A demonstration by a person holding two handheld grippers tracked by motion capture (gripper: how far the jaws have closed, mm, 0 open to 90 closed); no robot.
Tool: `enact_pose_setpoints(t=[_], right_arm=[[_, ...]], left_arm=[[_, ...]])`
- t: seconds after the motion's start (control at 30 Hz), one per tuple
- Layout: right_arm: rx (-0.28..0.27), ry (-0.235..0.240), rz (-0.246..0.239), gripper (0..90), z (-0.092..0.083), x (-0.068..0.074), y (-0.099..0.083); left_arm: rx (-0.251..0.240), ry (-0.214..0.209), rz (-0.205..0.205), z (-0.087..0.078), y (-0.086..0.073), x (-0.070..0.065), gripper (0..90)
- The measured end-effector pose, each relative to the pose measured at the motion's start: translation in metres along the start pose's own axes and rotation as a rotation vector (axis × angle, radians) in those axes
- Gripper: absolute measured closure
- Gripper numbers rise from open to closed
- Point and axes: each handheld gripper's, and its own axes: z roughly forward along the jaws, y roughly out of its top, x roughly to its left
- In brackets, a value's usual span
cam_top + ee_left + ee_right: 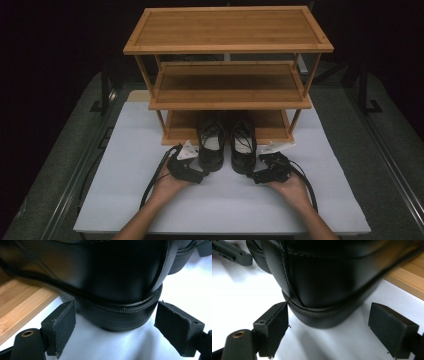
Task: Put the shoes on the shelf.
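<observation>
Shoes: 2 black leather lace-ups, left shoe (211, 145) and right shoe (243, 146), side by side, toes under bamboo rack (227, 47), heels out on white surface (125, 165). Left claw (200, 176) and right claw (254, 177) spread, each straddling a heel, not pinching. Probably stiff, smooth, moderately heavy; best gripped at heel counter above sole.
</observation>
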Motion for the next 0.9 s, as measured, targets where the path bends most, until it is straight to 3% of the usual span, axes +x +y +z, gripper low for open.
enact_pose_setpoints(t=[0.17,0.37,0.47,0.7,0.9], right_arm=[[-0.011,0.003,-0.028,14.3,0.008,0.004,0.005],[-0.015,-0.001,-0.018,14.5,0.009,0.006,0.005],[-0.016,-0.022,-0.023,15.1,0.011,0.010,0.005],[-0.018,-0.051,-0.014,16.1,0.010,0.016,0.009],[-0.021,-0.037,0.007,16.2,0.008,0.015,0.012]], left_arm=[[0.022,0.004,0.013,0.004,0.002,-0.002,15.1],[0.037,-0.004,0.027,0.009,0.008,-0.008,14.2],[0.050,0.023,0.041,0.011,0.010,-0.012,14.6],[0.060,0.026,-0.018,0.009,0.015,-0.008,18.0],[0.066,0.015,-0.023,0.006,0.020,-0.006,17.9]])
